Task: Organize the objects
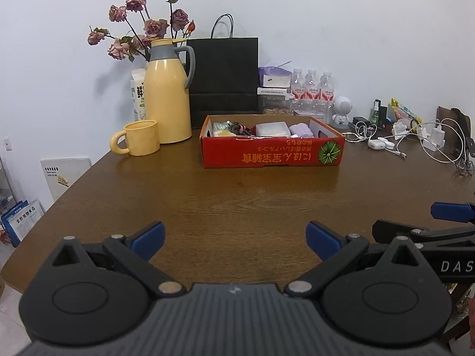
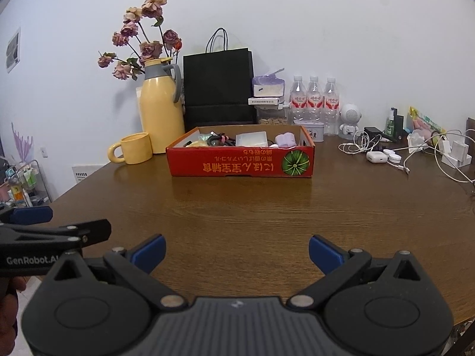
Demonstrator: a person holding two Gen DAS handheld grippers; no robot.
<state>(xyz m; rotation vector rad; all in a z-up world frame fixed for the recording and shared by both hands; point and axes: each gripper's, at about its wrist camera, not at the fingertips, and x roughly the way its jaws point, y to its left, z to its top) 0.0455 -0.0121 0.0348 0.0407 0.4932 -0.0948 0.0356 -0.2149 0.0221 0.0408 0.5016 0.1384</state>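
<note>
A red cardboard box (image 1: 271, 152) (image 2: 240, 161) stands on the brown wooden table (image 1: 237, 201) (image 2: 252, 207), far from both grippers. It holds a white case (image 1: 272, 129) (image 2: 251, 138), a purple cloth roll (image 1: 300, 130) (image 2: 285, 140), dark cables (image 1: 239, 127) (image 2: 218, 140) and a yellowish item (image 1: 221, 130). My left gripper (image 1: 235, 238) is open and empty over the near table edge. My right gripper (image 2: 237, 250) is open and empty beside it. Each gripper shows at the other view's edge.
A yellow mug (image 1: 139, 141) (image 2: 133, 149) and yellow jug (image 1: 167, 95) (image 2: 161, 109) stand left of the box. A black paper bag (image 1: 224, 80) (image 2: 218, 87), water bottles (image 1: 311, 86) (image 2: 314, 98), a white robot figure (image 2: 350, 121), earbud case (image 2: 375, 156), chargers and white cables (image 1: 427, 139) lie behind and right.
</note>
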